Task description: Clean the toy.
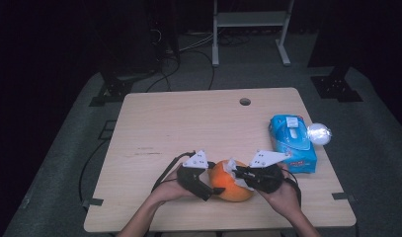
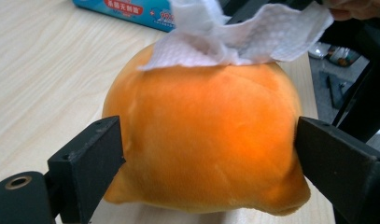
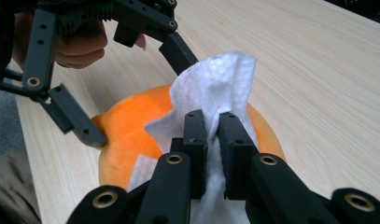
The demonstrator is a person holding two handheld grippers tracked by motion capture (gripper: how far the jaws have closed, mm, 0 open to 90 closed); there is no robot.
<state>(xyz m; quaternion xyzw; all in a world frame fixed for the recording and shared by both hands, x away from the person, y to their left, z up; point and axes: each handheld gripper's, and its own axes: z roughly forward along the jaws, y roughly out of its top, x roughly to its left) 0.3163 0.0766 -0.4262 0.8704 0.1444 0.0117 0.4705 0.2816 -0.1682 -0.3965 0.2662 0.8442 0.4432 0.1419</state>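
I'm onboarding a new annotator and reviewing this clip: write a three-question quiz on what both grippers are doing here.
1. True or false: the left gripper has its two black jaws on opposite sides of the soft orange rounded plush object.
2. What does the right gripper hold? A) white textured paper tissue B) blue tissue pack C) nothing
3. Fill in: the blue plastic tissue pack lies on the light wooden table near its ____ edge, seen from the person.

Key
1. True.
2. A: the white textured paper tissue is pinched between its jaws and rests on the orange object.
3. Right.
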